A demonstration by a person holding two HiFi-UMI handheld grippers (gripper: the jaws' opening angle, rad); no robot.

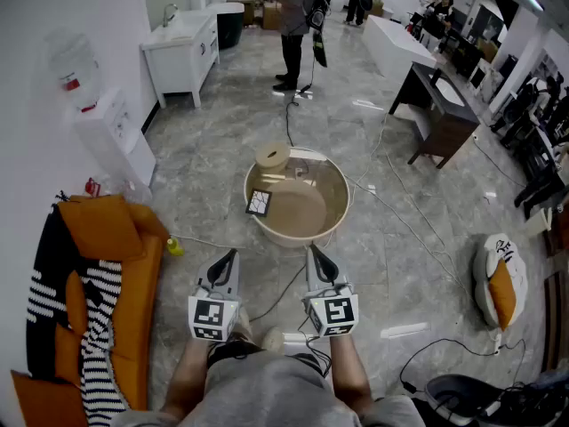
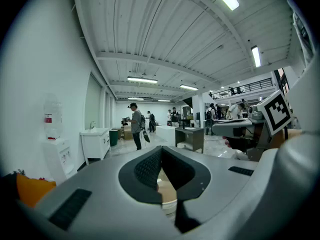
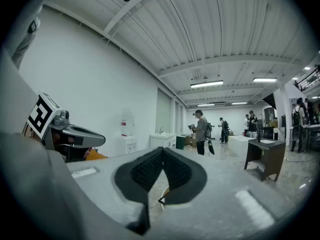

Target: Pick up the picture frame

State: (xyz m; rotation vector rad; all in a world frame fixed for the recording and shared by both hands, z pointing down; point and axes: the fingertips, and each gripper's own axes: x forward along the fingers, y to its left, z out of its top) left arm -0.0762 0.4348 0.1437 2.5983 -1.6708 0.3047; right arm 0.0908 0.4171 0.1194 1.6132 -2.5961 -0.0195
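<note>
**Both claws shut, picture frame at the basin's rim**

Nearest in the head view, the left claw (image 1: pixel 233 253) and the right claw (image 1: pixel 313 250) are held side by side over the grey marbled floor (image 1: pixel 222 163). Each is pressed together and empty. The two gripper views confirm it: the ribbed black pads (image 2: pixel 147 169) meet at their tips, and only a sliver of beige shows through the gap below them.

Only the head view shows the small black-edged picture frame (image 1: pixel 258 203). It leans at the left rim of the round beige basin (image 1: pixel 342 205), just ahead of the claws and apart from both. A round tan disc (image 1: pixel 272 156) sits at the basin's far rim.

An orange sofa (image 1: pixel 116 238) draped with a black-and-white striped cloth (image 1: pixel 93 327) closes in the left side. A white-and-orange cushion (image 1: pixel 498 283) lies well to the right. Thin black cables (image 1: pixel 289 118) cross the floor around the basin, and one runs back between the claws.

Farther off stand a white water dispenser (image 1: pixel 107 127), a white sink cabinet (image 1: pixel 182 52), a dark wooden desk (image 1: pixel 440 118) and a standing person (image 1: pixel 295 25). Between them the floor lies open.
</note>
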